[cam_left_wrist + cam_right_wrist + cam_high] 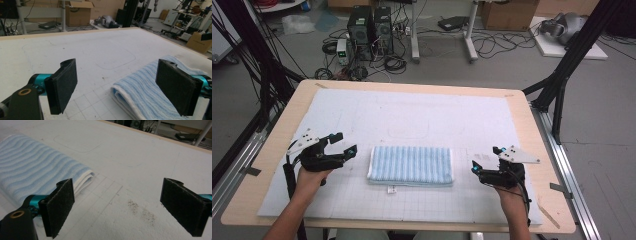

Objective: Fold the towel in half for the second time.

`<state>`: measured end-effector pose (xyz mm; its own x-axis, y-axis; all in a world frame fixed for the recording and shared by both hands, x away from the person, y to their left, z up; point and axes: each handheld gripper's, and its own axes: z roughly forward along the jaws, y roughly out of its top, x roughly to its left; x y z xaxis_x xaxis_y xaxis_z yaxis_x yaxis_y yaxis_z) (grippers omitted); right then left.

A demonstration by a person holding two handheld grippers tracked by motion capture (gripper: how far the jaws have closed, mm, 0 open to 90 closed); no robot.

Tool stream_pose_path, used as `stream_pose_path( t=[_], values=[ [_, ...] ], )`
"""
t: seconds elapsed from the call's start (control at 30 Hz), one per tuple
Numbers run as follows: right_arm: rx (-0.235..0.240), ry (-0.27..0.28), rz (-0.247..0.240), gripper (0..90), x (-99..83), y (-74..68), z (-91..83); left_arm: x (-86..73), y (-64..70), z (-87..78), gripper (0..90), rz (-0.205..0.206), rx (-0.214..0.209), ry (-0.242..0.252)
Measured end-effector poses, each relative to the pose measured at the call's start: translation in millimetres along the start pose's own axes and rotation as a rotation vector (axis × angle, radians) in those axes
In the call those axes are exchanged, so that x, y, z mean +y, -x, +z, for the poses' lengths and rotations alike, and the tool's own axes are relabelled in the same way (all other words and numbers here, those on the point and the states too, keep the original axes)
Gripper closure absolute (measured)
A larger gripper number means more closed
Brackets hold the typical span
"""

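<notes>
A folded blue-and-white striped towel (pixel 410 165) lies flat on the white mat (pixel 412 120), near the table's front middle. My left gripper (pixel 343 143) hovers just left of the towel, open, with nothing between its pads. From the left gripper view the towel (pixel 147 92) lies ahead, toward the right pad (pixel 176 86). My right gripper (pixel 485 160) sits just right of the towel, open and empty. In the right gripper view the towel's folded edge (pixel 37 175) lies behind the left pad (pixel 60 207).
The mat covers a wooden table (pixel 277 145) with a printed grid along its front part. A dark smudge (pixel 141 212) marks the mat by the right gripper. Computers (pixel 371 30), cables and boxes stand on the floor beyond the far edge.
</notes>
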<state>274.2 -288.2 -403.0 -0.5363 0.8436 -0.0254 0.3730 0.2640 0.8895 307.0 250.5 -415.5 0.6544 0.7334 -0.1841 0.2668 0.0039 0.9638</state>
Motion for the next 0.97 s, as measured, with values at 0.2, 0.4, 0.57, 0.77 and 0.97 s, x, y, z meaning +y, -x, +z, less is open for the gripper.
stream_pose_path(
  t=[0.2, 0.4, 0.57, 0.77, 0.97],
  values=[
    [-0.004, 0.003, -0.001, 11.4, 1.0, -0.9, 1.7, 0.4, -0.3, -3.9, 18.9, 0.007, 0.012, -0.001],
    [0.000, 0.002, 0.004, 11.4, 0.0, -0.6, 2.4, -0.5, -0.2, -2.8, 19.2, 0.012, 0.009, -0.013],
    [-0.003, 0.004, 0.006, 11.4, 0.0, -0.7, 2.5, -0.2, -0.1, -3.2, 19.3, 0.012, 0.012, -0.011],
    [-0.004, 0.005, 0.003, 11.4, -0.5, -0.2, 3.5, -1.0, -0.3, -2.3, 19.6, 0.008, 0.011, -0.019],
    [-0.008, 0.002, 0.005, 11.4, -0.9, 0.8, 3.5, -1.5, -2.0, -2.3, 19.6, 0.008, 0.016, -0.023]
  ],
)
